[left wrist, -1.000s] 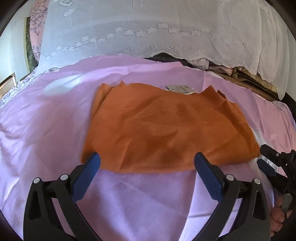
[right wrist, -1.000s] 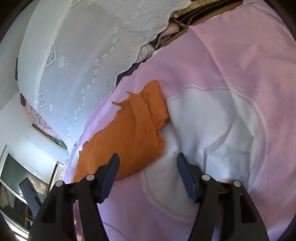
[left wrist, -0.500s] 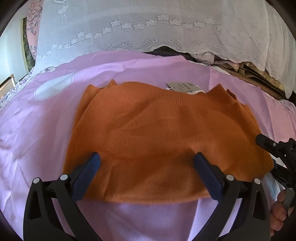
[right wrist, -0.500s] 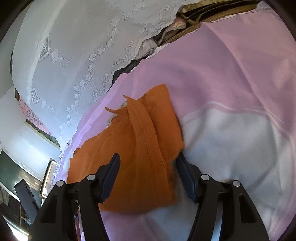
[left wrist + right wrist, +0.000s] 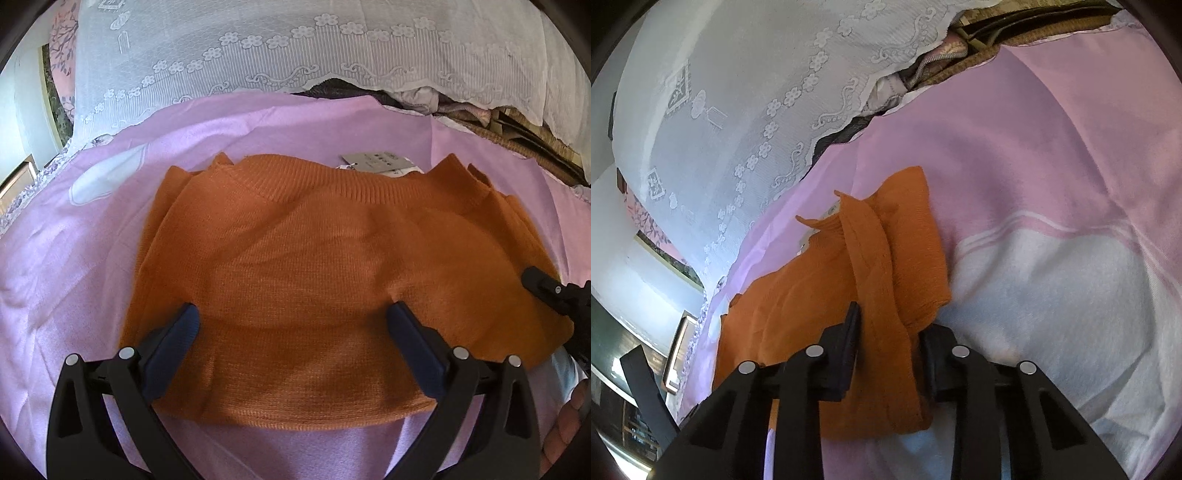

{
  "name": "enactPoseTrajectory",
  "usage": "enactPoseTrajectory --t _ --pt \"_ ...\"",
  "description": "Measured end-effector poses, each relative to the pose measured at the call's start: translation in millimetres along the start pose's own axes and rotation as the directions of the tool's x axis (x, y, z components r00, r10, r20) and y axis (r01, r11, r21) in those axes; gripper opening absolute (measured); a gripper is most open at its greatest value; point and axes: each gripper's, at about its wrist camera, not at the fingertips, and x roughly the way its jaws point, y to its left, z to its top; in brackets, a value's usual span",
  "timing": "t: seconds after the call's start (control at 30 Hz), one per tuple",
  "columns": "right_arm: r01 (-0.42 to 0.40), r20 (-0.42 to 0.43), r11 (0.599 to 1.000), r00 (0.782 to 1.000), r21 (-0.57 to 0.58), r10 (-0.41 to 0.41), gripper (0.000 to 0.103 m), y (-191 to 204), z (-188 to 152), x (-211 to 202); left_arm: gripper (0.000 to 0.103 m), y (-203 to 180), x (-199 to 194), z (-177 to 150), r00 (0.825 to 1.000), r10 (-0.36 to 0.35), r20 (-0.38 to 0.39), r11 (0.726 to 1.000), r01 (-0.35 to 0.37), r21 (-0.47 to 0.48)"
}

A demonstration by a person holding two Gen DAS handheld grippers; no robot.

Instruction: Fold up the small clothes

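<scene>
An orange knit sweater (image 5: 314, 266) lies flat on a pink blanket (image 5: 74, 258), with a paper tag (image 5: 373, 162) at its collar. My left gripper (image 5: 293, 321) is open, its fingers resting over the sweater's near hem. In the right wrist view the sweater (image 5: 812, 295) shows from its right side. My right gripper (image 5: 890, 343) has narrowed around the sweater's folded right edge, with cloth between its pads. The right gripper also shows at the right rim of the left wrist view (image 5: 554, 291).
A white lace curtain (image 5: 332, 48) hangs behind the bed. Dark cloth and a woven basket edge (image 5: 517, 136) sit at the back right. The blanket has a white patch (image 5: 1052, 295) to the right of the sweater.
Both grippers moved forward onto the sweater. The right gripper's jaws closed in from wide open around the sweater's right edge.
</scene>
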Motion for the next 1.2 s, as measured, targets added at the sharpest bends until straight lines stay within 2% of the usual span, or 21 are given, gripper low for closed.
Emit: enactPoseTrajectory --t 0.17,0.23,0.3,0.33,0.37,0.47,0.53,0.67,0.77,0.93,1.1,1.2 --pt "0.000 -0.024 0.999 1.000 -0.048 -0.001 0.049 8.5 -2.0 6.5 0.099 -5.7 1.6 0.1 1.000 0.021 -0.005 0.999 -0.021 0.024" --pt "0.019 -0.025 0.997 0.999 -0.072 -0.021 0.049 13.1 -3.1 7.3 0.099 -7.3 1.5 -0.1 1.000 0.030 -0.004 0.999 -0.030 0.032" --pt "0.014 -0.020 0.998 1.000 -0.058 -0.016 0.042 10.5 -2.8 5.8 0.099 -6.7 1.5 0.3 1.000 0.027 -0.005 0.999 -0.027 0.030" --pt "0.014 -0.013 0.999 1.000 -0.042 -0.015 0.031 7.3 -2.3 4.6 0.099 -6.1 1.3 0.1 1.000 0.025 -0.005 0.999 -0.025 0.029" --pt "0.011 -0.007 1.000 1.000 -0.025 -0.012 0.027 4.2 -2.1 3.2 0.099 -6.0 1.2 0.2 1.000 0.024 -0.004 0.999 -0.023 0.028" --pt "-0.006 0.013 1.000 1.000 -0.018 0.006 0.021 2.8 -2.5 -0.8 0.099 -4.8 0.7 -0.3 1.000 0.019 -0.003 1.000 -0.019 0.025" --pt "0.002 0.019 0.999 1.000 -0.039 -0.002 0.021 6.9 -2.9 -2.1 0.099 -4.2 0.6 -0.3 1.000 0.017 -0.004 1.000 -0.017 0.022" --pt "-0.023 -0.044 1.000 0.999 -0.011 0.022 0.027 -0.2 -1.1 6.6 0.099 -4.3 0.3 -0.4 1.000 0.016 -0.004 1.000 -0.016 0.021" --pt "-0.027 -0.046 1.000 0.999 -0.014 0.027 0.029 0.8 -1.1 6.3 0.099 -4.2 0.2 -0.3 1.000 0.016 -0.004 1.000 -0.016 0.021" --pt "-0.021 -0.031 1.000 0.999 -0.015 0.020 0.023 1.9 -1.9 3.1 0.099 -3.6 -2.0 0.3 1.000 0.008 0.003 1.000 -0.008 0.017" --pt "-0.023 -0.021 1.000 1.000 -0.020 0.022 0.022 2.2 -3.4 0.8 0.099 2.4 -19.8 -2.0 0.999 -0.015 0.044 1.000 0.015 0.011" --pt "-0.032 -0.030 0.999 0.999 -0.007 0.032 0.022 -0.3 -3.1 1.7 0.099 13.1 -41.2 -1.5 0.995 0.006 0.104 1.000 -0.006 0.001"
